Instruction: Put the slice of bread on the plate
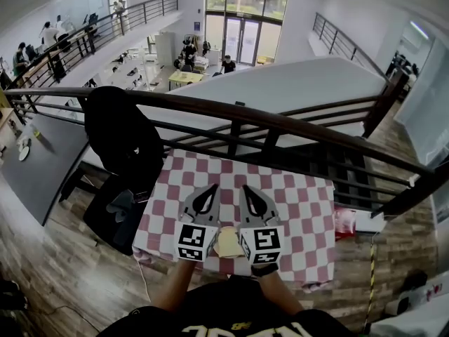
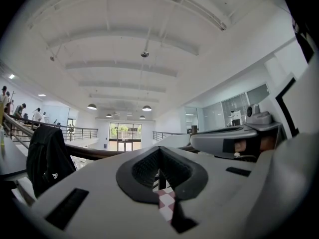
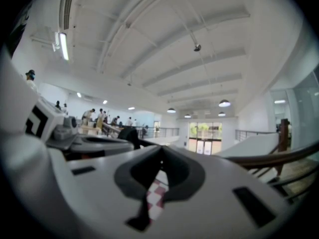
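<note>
Both grippers hang side by side over the near half of the table with the red-and-white checked cloth, pointing away from me. My left gripper is shut, its tips together with nothing between them; the left gripper view shows only the cloth through the gap behind the tips. My right gripper is likewise shut and empty, as the right gripper view shows. A pale beige flat piece, apparently the slice of bread, lies near the table's front edge, between the two marker cubes. I see no plate.
A dark handrail runs behind the table over an open lower floor. A chair with a black jacket stands at the table's left. A reddish thing sits off the table's right edge. Wooden floor surrounds the table.
</note>
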### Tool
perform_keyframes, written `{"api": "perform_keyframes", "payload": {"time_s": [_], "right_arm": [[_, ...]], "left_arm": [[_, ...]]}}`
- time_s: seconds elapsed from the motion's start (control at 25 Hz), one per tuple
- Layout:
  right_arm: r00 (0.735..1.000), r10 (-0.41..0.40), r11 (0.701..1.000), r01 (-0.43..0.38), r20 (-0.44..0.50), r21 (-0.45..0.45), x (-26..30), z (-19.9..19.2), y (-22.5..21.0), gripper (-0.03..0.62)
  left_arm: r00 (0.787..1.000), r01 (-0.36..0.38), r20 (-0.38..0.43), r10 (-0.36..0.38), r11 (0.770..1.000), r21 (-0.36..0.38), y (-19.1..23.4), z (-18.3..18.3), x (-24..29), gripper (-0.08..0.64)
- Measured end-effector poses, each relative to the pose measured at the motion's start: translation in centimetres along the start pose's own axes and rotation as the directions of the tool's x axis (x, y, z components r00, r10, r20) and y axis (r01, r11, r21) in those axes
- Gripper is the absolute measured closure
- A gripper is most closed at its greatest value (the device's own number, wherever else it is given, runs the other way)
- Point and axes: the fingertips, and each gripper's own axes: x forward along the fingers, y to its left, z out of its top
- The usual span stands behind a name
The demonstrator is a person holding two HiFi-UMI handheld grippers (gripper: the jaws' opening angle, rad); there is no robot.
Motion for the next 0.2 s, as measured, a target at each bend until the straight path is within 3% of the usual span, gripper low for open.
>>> {"api": "perform_keyframes", "payload": {"time_s": [0.2], "right_arm": [[1.000, -0.008, 1.000, 0.008, 0.001, 0.000, -0.05, -0.31, -0.10, 0.577]], "left_arm": [[1.000, 0.004, -0.005, -0.004, 1.000, 0.010, -0.16, -0.39, -0.03, 0.543]]}}
